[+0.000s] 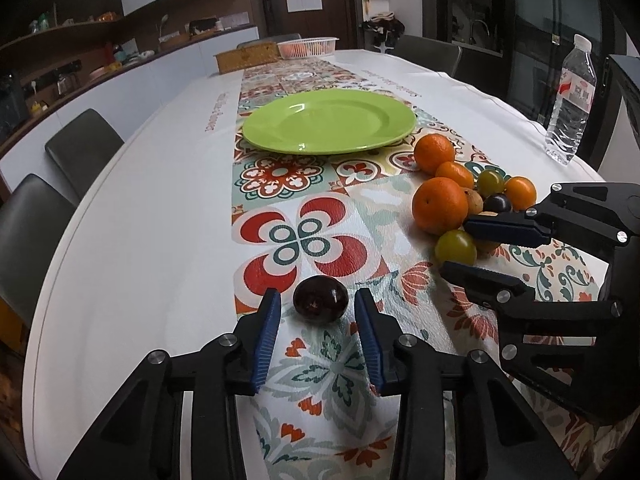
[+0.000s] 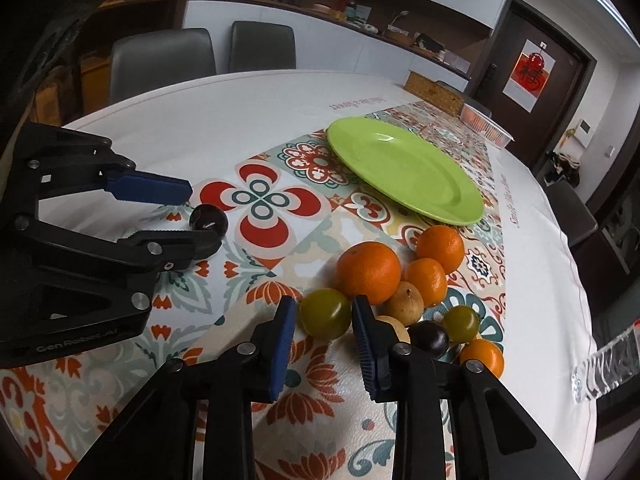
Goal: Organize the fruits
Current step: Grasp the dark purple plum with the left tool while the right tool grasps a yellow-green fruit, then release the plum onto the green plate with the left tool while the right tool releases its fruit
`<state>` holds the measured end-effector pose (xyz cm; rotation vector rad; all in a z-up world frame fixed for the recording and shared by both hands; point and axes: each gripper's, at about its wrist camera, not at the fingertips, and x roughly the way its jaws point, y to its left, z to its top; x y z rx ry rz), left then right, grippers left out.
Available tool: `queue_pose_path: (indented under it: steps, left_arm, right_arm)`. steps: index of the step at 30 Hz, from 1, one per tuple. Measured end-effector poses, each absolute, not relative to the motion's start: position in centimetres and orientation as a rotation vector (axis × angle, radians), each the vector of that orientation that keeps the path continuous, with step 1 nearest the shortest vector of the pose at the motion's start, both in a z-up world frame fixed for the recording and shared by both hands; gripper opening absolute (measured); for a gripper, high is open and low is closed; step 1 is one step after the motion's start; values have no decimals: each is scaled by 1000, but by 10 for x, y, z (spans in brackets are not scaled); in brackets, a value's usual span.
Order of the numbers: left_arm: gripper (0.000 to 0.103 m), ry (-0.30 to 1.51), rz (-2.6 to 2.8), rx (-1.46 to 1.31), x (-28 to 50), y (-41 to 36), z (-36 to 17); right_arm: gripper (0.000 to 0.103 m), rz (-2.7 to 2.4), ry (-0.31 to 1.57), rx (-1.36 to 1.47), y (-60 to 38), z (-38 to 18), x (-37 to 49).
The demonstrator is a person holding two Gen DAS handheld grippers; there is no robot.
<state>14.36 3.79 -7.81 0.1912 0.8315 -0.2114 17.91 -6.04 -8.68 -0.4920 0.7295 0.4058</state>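
We had bare white tablecloth (image 1: 152,184) left of our left gripper (image 1: 316,310), jaws straddling the dark round plum (image 1: 320,299); right gripper (image 2: 324,314) pinched the green-yellow round fruit (image 2: 325,313).

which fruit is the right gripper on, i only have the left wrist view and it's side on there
Observer: In the right wrist view the right gripper has both blue pads against the sides of the round yellow-green fruit at the near edge of the pile.
Operator: anything tucked behind it that i cant see
Observer: Yes, a pale tan round fruit lies just past one gripper finger, partly hidden by it.
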Motion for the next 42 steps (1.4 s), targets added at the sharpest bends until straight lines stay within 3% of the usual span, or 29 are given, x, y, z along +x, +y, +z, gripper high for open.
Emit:
queue_pose_path:
  steps: [7, 42]
  left_arm:
    - [30, 863, -207, 178, 152, 36, -83]
    - [29, 696, -142, 84, 159, 20, -11]
  right_arm:
    - [29, 393, 730, -521, -56, -92, 180]
    - [28, 475, 710, -165, -112, -23, 219]
